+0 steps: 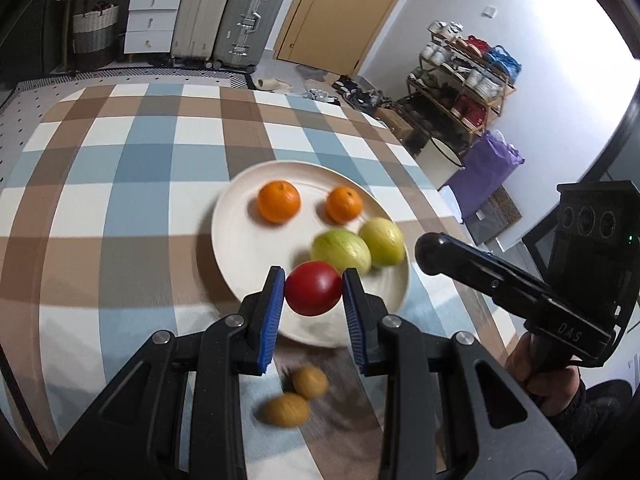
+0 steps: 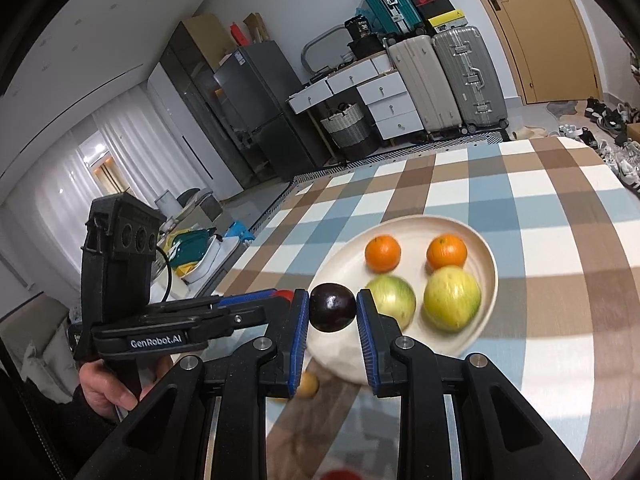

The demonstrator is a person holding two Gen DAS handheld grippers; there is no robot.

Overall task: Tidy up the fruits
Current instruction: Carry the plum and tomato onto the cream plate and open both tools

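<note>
A cream plate [image 1: 240,240] on the checked tablecloth holds two oranges [image 1: 279,201] [image 1: 344,204] and two yellow-green fruits [image 1: 341,249] [image 1: 382,241]. My left gripper [image 1: 314,290] is shut on a red fruit [image 1: 313,289], held above the plate's near edge. My right gripper [image 2: 333,308] is shut on a dark purple fruit [image 2: 332,307], held above the plate's [image 2: 486,252] left rim. Two brown kiwis [image 1: 310,382] [image 1: 286,410] lie on the cloth in front of the plate. The right gripper also shows from the side in the left wrist view [image 1: 430,254].
The table [image 1: 120,184] is covered with a blue, brown and white checked cloth. A shoe rack [image 1: 464,80] and a purple bag [image 1: 486,168] stand beyond its right edge. Suitcases [image 1: 228,16] and drawers [image 1: 152,16] stand behind its far edge.
</note>
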